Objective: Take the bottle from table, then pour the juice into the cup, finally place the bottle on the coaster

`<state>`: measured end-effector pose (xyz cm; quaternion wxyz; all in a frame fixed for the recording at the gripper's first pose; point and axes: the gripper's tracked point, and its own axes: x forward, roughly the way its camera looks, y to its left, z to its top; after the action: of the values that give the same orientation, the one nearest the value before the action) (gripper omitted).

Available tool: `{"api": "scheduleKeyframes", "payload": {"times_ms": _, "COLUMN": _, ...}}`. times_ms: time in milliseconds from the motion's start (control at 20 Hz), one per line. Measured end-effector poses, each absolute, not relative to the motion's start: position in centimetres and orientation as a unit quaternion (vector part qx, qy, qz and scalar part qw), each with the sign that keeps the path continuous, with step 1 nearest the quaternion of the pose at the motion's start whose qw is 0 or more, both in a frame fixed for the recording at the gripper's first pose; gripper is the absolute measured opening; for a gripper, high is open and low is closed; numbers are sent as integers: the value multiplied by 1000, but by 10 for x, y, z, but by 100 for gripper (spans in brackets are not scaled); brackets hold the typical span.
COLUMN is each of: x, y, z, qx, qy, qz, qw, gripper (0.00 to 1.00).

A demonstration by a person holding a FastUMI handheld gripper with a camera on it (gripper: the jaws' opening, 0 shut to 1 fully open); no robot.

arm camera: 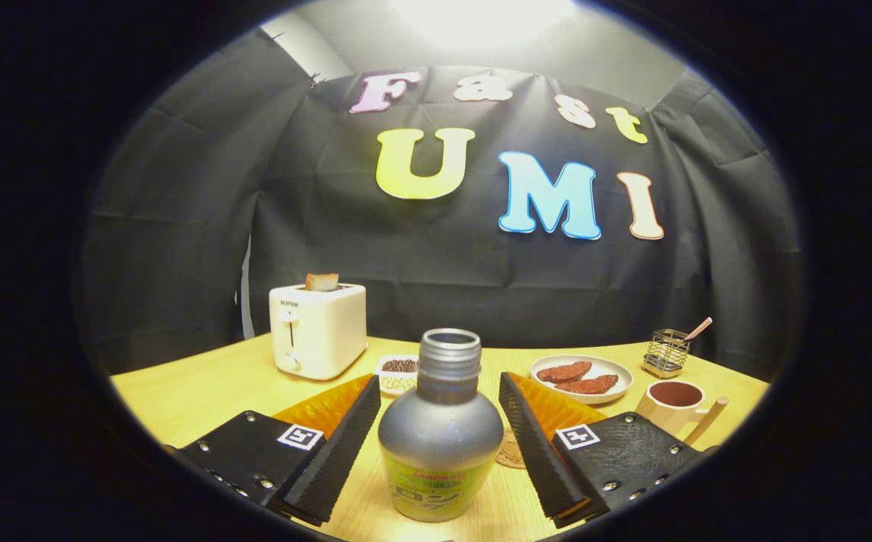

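Table (202,391): pale wood surface, running back to the black cloth wall. All items below stand on it.

Toaster (318,330): cream, two-slot type, at the far left of the table near the wall, well beyond the left finger. One slice of toast (322,281) stands up out of its slot.

Bottle (441,436): silver metallic body with a round belly, narrow neck and uncapped threaded mouth; a yellow-green label wraps the lower part. It stands upright on the table, directly between the two fingers and roughly centred in the gap.

Gripper (442,436): jaws spread wide. A clear gap shows between each ribbed inner face and the belly of the bottle; neither finger touches it. The bottle's base sits level with the fingers' near ends, its neck rising above their tips.

Plate (621,376): white, oval, beyond the right finger, carrying two reddish-brown flat pieces of food.

Cup (674,403): cream mug with a dark interior and a handle pointing right, just beside the outer edge of the right finger, nearer than the plate.

Wire holder (665,354): small metal basket at the far right, behind the cup, with a thin stick leaning out of it.

Small dish (398,373): white, holding dark and pale bits, just behind the bottle to its left.

Coaster (512,450): round, tan, lying flat just right of the bottle's base, partly hidden by the right finger.
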<state>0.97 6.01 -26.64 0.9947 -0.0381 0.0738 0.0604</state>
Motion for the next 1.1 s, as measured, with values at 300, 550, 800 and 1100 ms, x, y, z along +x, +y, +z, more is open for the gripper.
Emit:
{"api": "scheduleKeyframes", "payload": {"times_ms": 300, "x": 11, "y": 64, "z": -281, "qx": -35, "qy": 81, "qz": 69, "qw": 994, "gripper": 97}}
{"api": "scheduleKeyframes", "payload": {"times_ms": 550, "x": 13, "y": 66, "z": -291, "qx": -26, "qy": 88, "qz": 73, "qw": 993, "gripper": 97}}
{"api": "scheduleKeyframes", "payload": {"times_ms": 800, "x": 8, "y": 62, "z": -289, "qx": -32, "qy": 97, "qz": 74, "qw": 992, "gripper": 81}}
{"api": "scheduleKeyframes", "payload": {"times_ms": 1100, "x": 11, "y": 40, "z": -263, "qx": 9, "qy": 87, "qz": 56, "qw": 995, "gripper": 79}}
